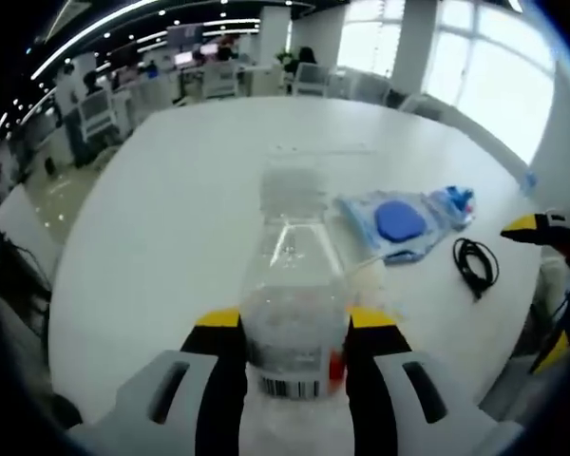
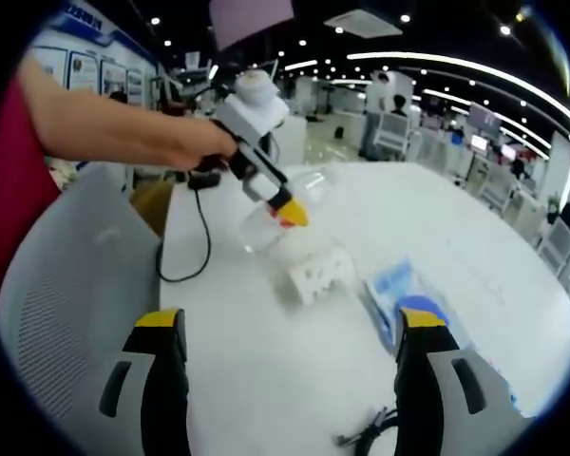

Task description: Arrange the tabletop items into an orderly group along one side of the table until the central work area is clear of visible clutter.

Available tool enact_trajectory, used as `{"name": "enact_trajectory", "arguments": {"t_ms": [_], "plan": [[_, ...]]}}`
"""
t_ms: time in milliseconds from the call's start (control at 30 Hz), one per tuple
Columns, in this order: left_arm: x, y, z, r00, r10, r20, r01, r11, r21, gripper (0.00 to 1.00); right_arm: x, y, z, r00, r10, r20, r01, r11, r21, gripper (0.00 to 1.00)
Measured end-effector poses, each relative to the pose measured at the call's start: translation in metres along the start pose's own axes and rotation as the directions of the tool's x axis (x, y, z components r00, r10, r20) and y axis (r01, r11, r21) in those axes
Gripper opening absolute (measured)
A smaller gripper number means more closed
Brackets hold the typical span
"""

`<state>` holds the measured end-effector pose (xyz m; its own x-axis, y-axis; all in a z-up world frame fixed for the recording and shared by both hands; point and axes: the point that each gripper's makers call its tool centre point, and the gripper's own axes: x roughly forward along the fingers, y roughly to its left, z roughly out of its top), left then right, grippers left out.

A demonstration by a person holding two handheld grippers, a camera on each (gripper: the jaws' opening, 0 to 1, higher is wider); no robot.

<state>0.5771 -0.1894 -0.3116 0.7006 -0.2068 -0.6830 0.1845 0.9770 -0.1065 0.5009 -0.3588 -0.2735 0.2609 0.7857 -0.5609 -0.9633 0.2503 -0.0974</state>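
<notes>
In the left gripper view, the left gripper (image 1: 294, 328) is clenched on a clear plastic bottle (image 1: 291, 285) above the white table (image 1: 171, 218), with a blue packet (image 1: 399, 223) and a black cable (image 1: 475, 264) to its right. In the right gripper view, a person's arm (image 2: 123, 128) reaches rightward holding that gripper tilted down; the right gripper (image 2: 290, 328) stands released over the table

In the left gripper view, the clear plastic bottle (image 1: 293, 285) stands at lower centre on the white bench (image 1: 171, 228), between the jaws of the left gripper (image 1: 294, 328). To its right lies the clear plastic pouch with a blue disc (image 1: 399, 224), and right of that the coiled black cable (image 1: 475, 264). In the right gripper view, the small white perforated block (image 2: 319, 274) sits at centre, just below the bottle (image 2: 285, 217). The pouch (image 2: 406, 294) lies to the block's right, and the cable (image 2: 372, 437) is at the bottom edge.
</notes>
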Motion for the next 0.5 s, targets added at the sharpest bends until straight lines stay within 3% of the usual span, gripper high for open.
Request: {"name": "enact_trajectory", "arguments": {"t_ms": [267, 367, 500], "plan": [[-0.033, -0.009, 0.031, 0.989, -0.113, 0.095, 0.110, 0.994, 0.028, 0.36, 0.009, 0.000, 0.035, 0.999, -0.003, 0.033, 0.004, 1.000, -0.023, 0.89], [-0.049, -0.015, 0.045, 0.975, -0.177, 0.133, 0.174, 0.984, 0.036, 0.36, 0.014, 0.001, 0.049, 0.999, 0.005, 0.054, -0.004, 1.000, -0.024, 0.89], [-0.074, -0.025, 0.064, 0.945, -0.271, 0.182, 0.264, 0.962, 0.064, 0.36, 0.023, 0.004, 0.073, 0.996, 0.026, 0.089, -0.024, 0.999, -0.028, 0.89]]}}
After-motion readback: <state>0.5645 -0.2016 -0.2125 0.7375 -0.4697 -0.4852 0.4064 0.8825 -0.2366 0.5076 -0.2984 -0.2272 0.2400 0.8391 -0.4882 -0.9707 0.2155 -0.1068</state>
